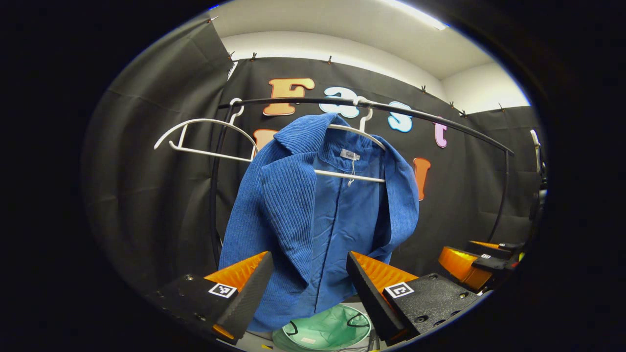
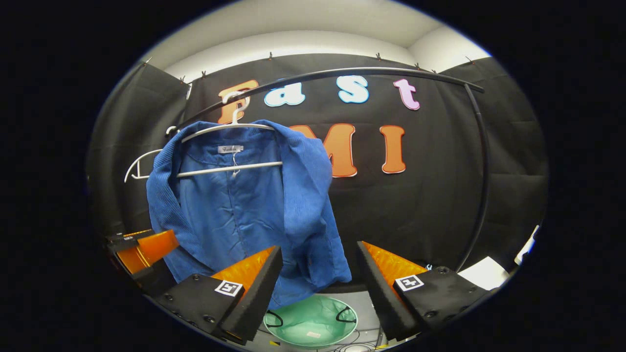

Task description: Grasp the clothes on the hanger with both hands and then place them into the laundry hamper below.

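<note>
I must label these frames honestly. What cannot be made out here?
- Laundry hamper: left gripper view, its depth hidden; blue jacket and frame edge cut it off.
- Neck label: right gripper view, too small to read.
- Rail: base hidden below.

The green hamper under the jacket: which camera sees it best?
The right gripper view: the green hamper lies nearly whole below the blue jacket, both handles showing. In the left gripper view the jacket's hem and a finger cover part of the hamper.
</note>
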### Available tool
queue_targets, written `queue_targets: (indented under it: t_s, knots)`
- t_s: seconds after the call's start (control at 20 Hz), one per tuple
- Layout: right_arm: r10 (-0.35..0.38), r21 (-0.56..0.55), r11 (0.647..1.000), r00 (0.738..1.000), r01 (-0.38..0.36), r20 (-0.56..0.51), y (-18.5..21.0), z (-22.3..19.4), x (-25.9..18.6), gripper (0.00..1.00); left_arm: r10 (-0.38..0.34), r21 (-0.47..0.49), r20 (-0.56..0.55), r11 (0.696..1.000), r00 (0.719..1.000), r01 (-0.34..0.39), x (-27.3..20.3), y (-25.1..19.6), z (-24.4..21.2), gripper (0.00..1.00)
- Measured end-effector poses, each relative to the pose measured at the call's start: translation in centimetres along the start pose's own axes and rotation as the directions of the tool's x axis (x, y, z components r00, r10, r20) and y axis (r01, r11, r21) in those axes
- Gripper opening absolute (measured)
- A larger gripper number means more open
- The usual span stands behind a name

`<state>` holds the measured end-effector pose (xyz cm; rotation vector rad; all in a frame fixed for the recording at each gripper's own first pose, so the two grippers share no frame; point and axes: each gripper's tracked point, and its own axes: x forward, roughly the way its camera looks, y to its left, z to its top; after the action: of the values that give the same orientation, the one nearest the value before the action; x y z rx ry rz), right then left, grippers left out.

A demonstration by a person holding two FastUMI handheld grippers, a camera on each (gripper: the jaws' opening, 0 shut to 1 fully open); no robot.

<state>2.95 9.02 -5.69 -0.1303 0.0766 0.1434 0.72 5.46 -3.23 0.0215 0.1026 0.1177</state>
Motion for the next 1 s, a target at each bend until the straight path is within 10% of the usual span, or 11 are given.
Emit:
queue_targets:
  t_s: [1.0]
  knots:
    - [0.07,-0.06,0.996,0.996,-0.067,0.05,0.5,4.4,13.2,0.94,0.091,0.021,-0.001,0.996,0.996,-0.091,2.8,1.5,0.0,0.95]
